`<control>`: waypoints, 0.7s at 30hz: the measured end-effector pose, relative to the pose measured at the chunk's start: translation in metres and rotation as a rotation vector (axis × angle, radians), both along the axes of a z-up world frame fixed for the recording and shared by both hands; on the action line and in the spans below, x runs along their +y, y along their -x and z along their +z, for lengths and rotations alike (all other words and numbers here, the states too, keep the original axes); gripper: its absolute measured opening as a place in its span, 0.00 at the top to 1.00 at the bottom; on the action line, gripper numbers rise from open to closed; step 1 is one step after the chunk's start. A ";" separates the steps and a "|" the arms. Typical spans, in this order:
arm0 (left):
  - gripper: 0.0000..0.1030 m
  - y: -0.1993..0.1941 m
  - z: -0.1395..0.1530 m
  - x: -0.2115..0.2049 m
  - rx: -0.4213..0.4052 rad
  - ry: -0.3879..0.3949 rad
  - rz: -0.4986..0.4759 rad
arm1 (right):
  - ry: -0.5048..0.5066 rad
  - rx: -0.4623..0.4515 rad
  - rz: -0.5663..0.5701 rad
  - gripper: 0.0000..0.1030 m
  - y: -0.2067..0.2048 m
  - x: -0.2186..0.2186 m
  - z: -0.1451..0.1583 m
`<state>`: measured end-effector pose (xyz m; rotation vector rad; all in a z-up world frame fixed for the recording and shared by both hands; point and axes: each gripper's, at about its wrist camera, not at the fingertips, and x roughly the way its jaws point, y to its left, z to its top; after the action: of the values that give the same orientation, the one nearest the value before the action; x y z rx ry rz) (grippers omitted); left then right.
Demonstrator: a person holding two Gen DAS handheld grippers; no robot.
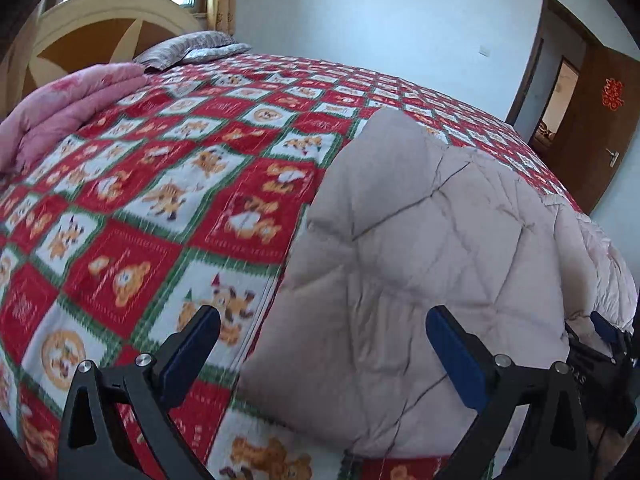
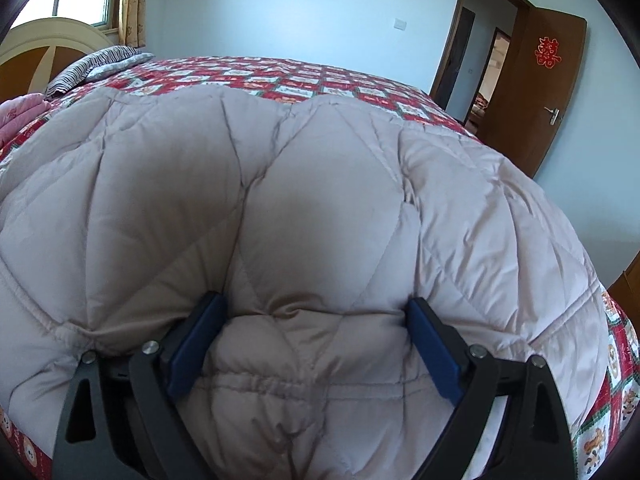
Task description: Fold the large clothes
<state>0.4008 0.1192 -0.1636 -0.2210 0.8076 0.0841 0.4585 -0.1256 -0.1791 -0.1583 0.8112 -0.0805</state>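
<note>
A beige quilted padded coat (image 2: 304, 208) lies on the bed; in the left wrist view it (image 1: 420, 248) fills the right half. My left gripper (image 1: 324, 320) is open, its jaws wide apart over the coat's left edge and holding nothing. My right gripper (image 2: 316, 320) is open with a puffy bulge of the coat between its blue pads (image 2: 434, 350); the pads touch the fabric on both sides without closing on it. The right gripper also shows at the far right in the left wrist view (image 1: 608, 344).
The bed carries a red, white and green checked bedspread with bear prints (image 1: 168, 208). A folded pink quilt (image 1: 68, 104) and grey pillows (image 1: 188, 48) lie by the headboard (image 1: 100, 28). A brown door (image 2: 536, 92) stands open at the right.
</note>
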 end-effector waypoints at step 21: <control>0.01 0.036 -0.022 0.009 -0.014 0.169 0.187 | -0.002 0.004 0.033 0.10 0.043 -0.002 -0.003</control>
<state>0.3650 0.1286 -0.1854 -0.4568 0.7794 0.1901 0.4157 -0.1275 -0.1820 -0.1699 0.8128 -0.0486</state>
